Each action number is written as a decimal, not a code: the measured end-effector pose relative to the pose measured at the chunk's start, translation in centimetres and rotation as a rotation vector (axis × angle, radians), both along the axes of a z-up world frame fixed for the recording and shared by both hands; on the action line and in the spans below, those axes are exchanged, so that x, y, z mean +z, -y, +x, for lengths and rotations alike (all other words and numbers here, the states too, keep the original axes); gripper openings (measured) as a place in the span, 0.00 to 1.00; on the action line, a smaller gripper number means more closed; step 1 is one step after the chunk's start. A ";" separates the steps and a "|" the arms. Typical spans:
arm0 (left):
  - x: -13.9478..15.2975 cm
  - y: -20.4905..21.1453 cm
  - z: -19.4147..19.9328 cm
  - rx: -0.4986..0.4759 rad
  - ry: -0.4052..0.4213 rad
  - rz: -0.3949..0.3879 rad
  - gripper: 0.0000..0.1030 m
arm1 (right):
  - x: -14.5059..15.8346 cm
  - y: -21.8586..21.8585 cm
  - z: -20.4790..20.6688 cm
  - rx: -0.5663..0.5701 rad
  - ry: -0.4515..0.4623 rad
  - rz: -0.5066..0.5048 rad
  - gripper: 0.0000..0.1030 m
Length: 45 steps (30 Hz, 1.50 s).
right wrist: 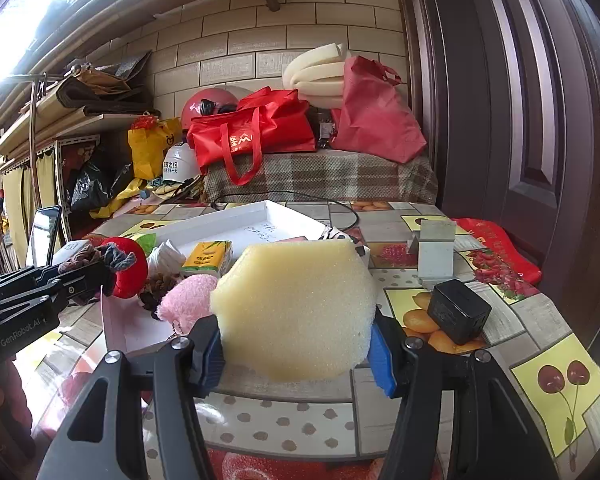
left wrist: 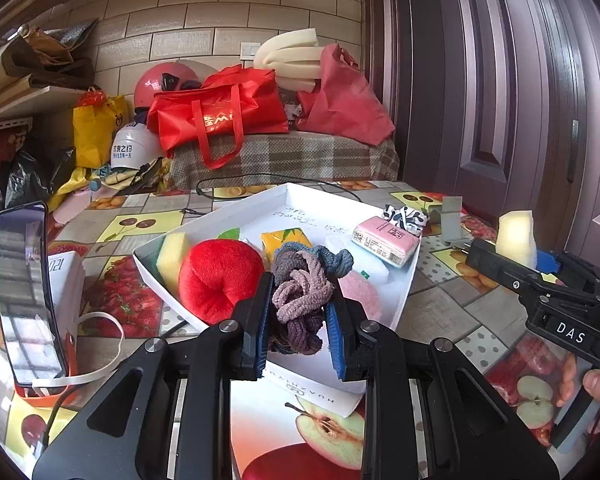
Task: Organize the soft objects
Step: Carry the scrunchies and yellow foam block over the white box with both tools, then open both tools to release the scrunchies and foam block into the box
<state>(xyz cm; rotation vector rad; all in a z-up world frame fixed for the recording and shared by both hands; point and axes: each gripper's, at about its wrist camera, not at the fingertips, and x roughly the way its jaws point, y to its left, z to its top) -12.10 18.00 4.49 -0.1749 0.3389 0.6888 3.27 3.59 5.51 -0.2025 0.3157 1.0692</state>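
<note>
left gripper (left wrist: 298,312): pinching hair ties (left wrist: 300,288), over near edge of box (left wrist: 406,280)
right gripper (right wrist: 298,344): clamped on sponge (right wrist: 296,312), above table (right wrist: 440,432), right of box
box: plush apple (left wrist: 216,280), pink puff (left wrist: 364,292), tissue pack (left wrist: 384,240) inside
charger (right wrist: 458,316): table's right edge

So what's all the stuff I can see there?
hair ties: a bunch, brown, purple and grey-blue, in the left hand-held gripper
foam piece: one, pale yellow, in the right hand-held gripper
box: one, white, on the table
plush apple: one, red, in the box
sponge: one, yellow and green, box's left side
tissue pack: one, pink, on the box's right rim
charger: one, black, on the table
phone: one, black, propped at left
person's fingers: on the right hand-held gripper's handle
</note>
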 end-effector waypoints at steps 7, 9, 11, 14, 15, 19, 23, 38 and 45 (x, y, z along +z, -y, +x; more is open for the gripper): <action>0.0 -2.3 1.0 0.047 -0.006 0.020 0.23 | 0.3 -2.1 0.0 0.009 0.012 0.020 0.57; 0.0 -3.1 1.5 0.052 -0.012 0.016 0.23 | 0.2 -3.2 -0.1 0.015 0.020 0.015 0.57; -0.1 -4.0 2.0 0.057 -0.022 0.009 0.23 | 0.1 -4.3 -0.1 0.023 0.010 0.012 0.57; -0.1 -5.3 2.6 0.067 -0.025 0.005 0.23 | 0.3 -5.7 0.2 0.039 -0.023 0.031 0.57; -0.1 -5.8 2.6 0.075 -0.022 0.000 0.23 | 0.3 -6.3 0.0 0.040 0.002 0.023 0.57; -0.2 -8.1 2.7 0.104 -0.004 -0.040 0.23 | 0.0 -8.5 0.3 0.050 0.006 0.006 0.57; -0.1 -8.7 4.3 0.065 -0.035 -0.014 0.23 | -0.2 -10.8 0.6 0.060 0.015 -0.006 0.57; -0.8 -13.7 5.3 0.269 -0.074 -0.093 0.99 | -0.4 -14.8 3.4 0.028 -0.047 -0.013 0.84; -0.7 -12.8 4.5 0.290 -0.048 -0.083 0.99 | 0.0 -14.6 2.1 0.019 0.028 0.008 0.88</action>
